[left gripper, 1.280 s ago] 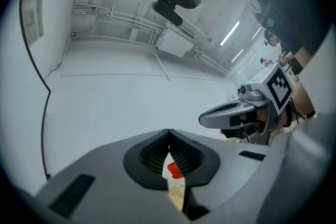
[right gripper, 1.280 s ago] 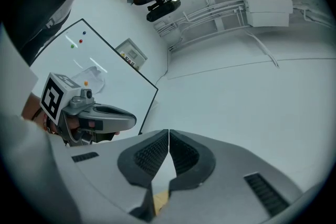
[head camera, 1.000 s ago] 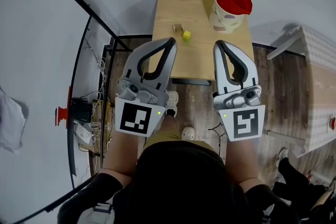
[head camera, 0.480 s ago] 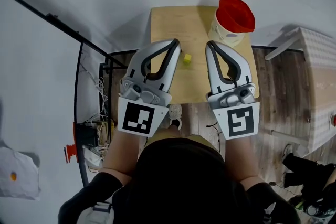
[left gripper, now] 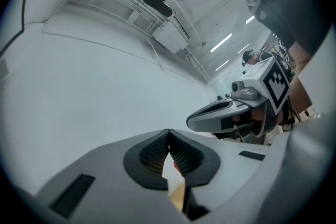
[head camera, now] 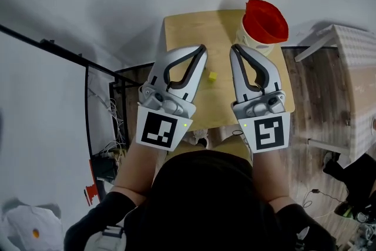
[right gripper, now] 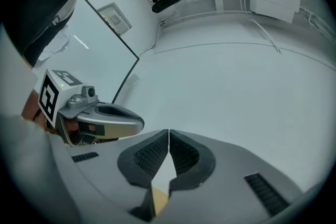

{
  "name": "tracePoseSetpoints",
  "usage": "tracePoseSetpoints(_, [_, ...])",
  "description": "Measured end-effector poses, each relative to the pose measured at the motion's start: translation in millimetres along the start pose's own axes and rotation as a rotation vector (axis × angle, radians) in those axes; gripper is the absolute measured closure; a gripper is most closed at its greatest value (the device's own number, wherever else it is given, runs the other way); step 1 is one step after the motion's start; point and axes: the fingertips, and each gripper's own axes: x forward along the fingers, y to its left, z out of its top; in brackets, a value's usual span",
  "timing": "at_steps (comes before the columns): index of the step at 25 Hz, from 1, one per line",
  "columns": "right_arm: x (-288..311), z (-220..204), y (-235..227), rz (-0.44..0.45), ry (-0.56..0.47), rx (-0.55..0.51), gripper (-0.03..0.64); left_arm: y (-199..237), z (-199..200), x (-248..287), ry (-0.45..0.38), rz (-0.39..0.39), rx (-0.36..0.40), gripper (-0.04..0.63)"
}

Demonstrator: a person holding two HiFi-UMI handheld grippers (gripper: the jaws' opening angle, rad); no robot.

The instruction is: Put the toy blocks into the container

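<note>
A black metal frame point(head camera: 87, 114) hung with cables point(head camera: 110, 120) stands left of the small wooden table point(head camera: 182, 29). The left gripper point(head camera: 202, 49) hovers over the tabletop, clenched on nothing and hiding part of it. The yellow block point(head camera: 212, 76) lies between the two grippers. The right gripper point(head camera: 234, 47) is likewise clenched and empty. The red-rimmed container point(head camera: 265, 23) stands at the table's far right corner.

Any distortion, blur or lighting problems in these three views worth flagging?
Head view: strong fisheye bend, wall and floor lines curve, yet the table and yellow block look sharp under even light. Left gripper view: black corners from the round lens, bright ceiling light strips, a mosaic patch at the top. Right gripper view: the same black corners and mosaic.
</note>
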Motion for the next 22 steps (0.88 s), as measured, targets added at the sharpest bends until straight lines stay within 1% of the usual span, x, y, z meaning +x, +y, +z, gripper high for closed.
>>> tracePoseSetpoints(4, [5, -16, -4, -0.012, 0.029, 0.014, 0.586, -1, -17, 9, 0.008, -0.029, -0.024, 0.584])
tracePoseSetpoints(7, [9, -29, -11, -0.020, 0.052, 0.025, 0.586, 0, -26, 18, 0.008, -0.026, -0.049, 0.584])
tracePoseSetpoints(9, [13, -37, -12, -0.019, 0.070, 0.016, 0.586, 2, -34, 23, 0.015, -0.016, -0.078, 0.584])
tracePoseSetpoints(15, [26, -68, -8, 0.031, 0.127, 0.050, 0.586, 4, -59, 32, 0.027, 0.004, -0.110, 0.584])
tracePoseSetpoints(22, [29, -129, 4, 0.098, 0.225, 0.139, 0.586, -12, -121, 38, 0.115, 0.027, -0.142, 0.584])
